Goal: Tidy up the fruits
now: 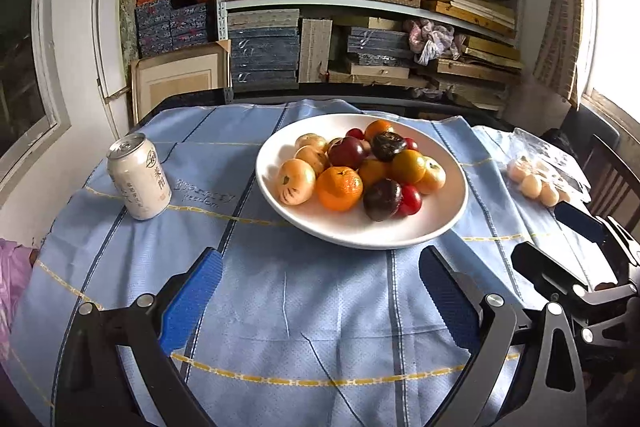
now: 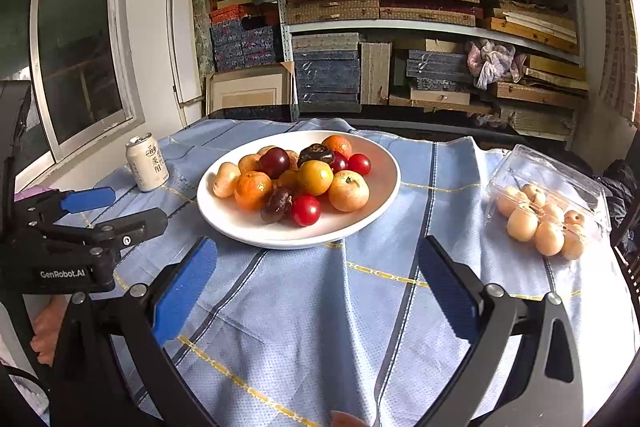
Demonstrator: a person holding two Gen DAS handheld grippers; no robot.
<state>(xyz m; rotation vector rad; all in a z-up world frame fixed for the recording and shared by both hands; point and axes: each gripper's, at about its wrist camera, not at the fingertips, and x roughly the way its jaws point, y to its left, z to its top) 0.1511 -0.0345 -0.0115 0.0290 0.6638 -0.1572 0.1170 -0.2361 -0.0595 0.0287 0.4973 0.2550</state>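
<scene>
White ceramic, one plate, sits near the middle of the table on a pale blue cloth with yellow and dark stripes. I count the fruit heaped in it as best I can: two oranges — one at the front, one at the back — three dark plums, three small red tomatoes, one yellow round fruit, and about five pale peach-coloured fruits; a few more are buried and I cannot count them.

Toward the table's right edge a single clear plastic box lies open, with roughly seven pale round fruits in it and spilling at its mouth, well apart from the plate. Toward the left edge stands one white drink can, upright, tab end up.

My left gripper hangs over the near edge of the table with its blue pads spread wide and only cloth between them. My right gripper is the same — jaws fully apart, holding nothing, pointed at the plate. Each gripper shows in the other's view, both beside one another on the near side.

Behind the table, shelves are packed with flat boxes.
</scene>
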